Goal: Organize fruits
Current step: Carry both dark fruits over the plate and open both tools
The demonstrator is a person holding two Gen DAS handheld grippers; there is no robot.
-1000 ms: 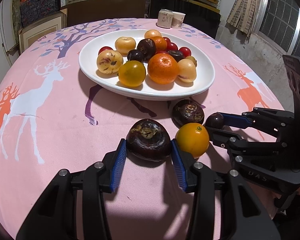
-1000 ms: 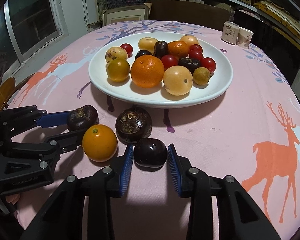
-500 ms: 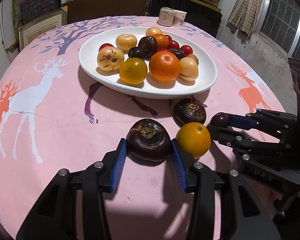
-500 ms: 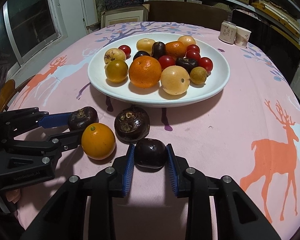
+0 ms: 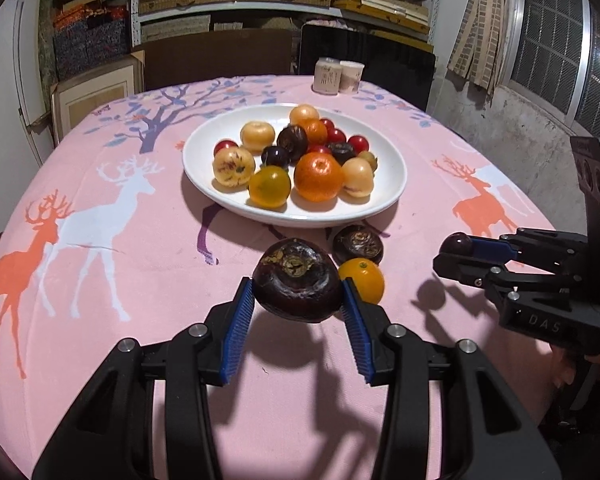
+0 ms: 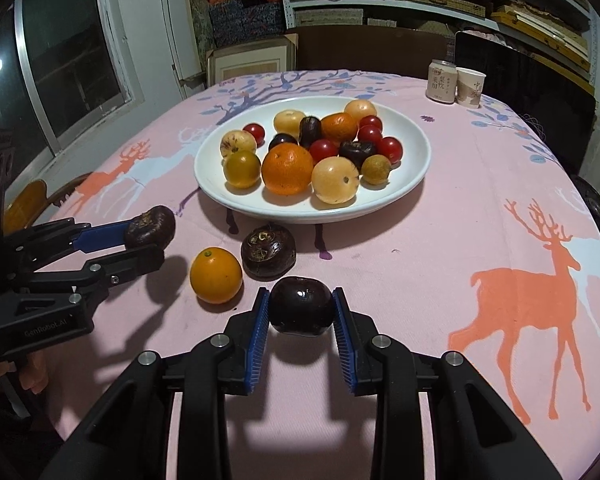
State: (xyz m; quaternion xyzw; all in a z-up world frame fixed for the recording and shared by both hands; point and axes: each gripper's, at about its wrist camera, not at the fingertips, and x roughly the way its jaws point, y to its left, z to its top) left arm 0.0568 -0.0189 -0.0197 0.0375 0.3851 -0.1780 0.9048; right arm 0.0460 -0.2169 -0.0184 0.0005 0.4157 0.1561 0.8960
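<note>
Left wrist view: left claw [image 5: 298, 300] clamps a wrinkled dark water chestnut [image 5: 298, 280] above the tabletop [image 5: 100, 280]; right claw [image 6: 300, 310] grips a glossy plum [image 6: 301, 310], underside hidden, near plate [image 6: 412, 184].

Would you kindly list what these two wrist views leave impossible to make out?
- Printing on the can and paper cup: too small, both views.
- Undersides of the dark fruit and plum: hidden by the fruits themselves and the jaws.
- Fruit at the plate's back: partly covered by nearer fruit.
- Hands: cut off at frame edges.
</note>
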